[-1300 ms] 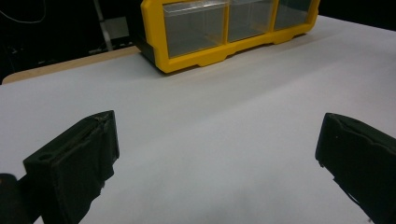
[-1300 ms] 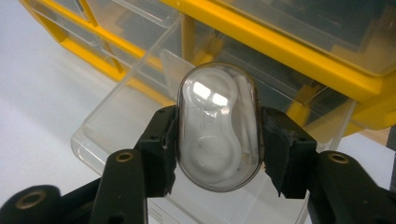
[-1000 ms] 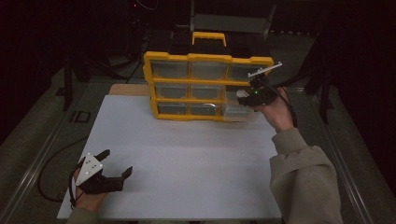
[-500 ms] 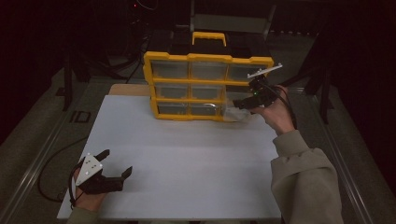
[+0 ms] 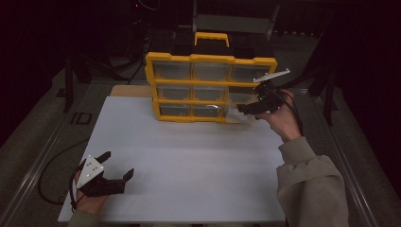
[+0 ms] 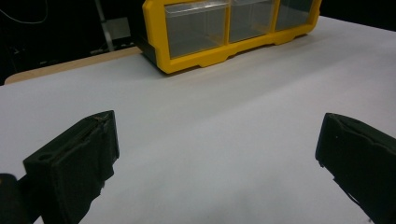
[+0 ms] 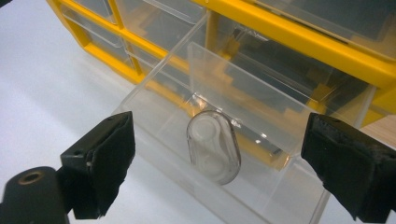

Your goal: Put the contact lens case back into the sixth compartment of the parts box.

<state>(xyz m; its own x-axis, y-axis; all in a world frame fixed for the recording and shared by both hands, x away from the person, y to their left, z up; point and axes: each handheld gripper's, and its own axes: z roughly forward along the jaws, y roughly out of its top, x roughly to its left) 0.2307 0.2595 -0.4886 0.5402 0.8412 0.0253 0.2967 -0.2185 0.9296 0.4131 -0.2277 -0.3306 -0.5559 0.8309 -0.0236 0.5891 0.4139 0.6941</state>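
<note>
Now clear drawer [image 7: 219,154] pulled out, between just-spread right fingers [image 7: 112,158], untouched

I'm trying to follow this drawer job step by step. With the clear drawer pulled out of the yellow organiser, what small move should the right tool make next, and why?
Probably back the right tool slightly away from the clear plastic drawer of the yellow organiser cabinet. Its jaws have just been opening and now stand wide on either side of the drawer's rounded clear pull tab without touching it, and the drawer already sticks out, apparently empty.
</note>
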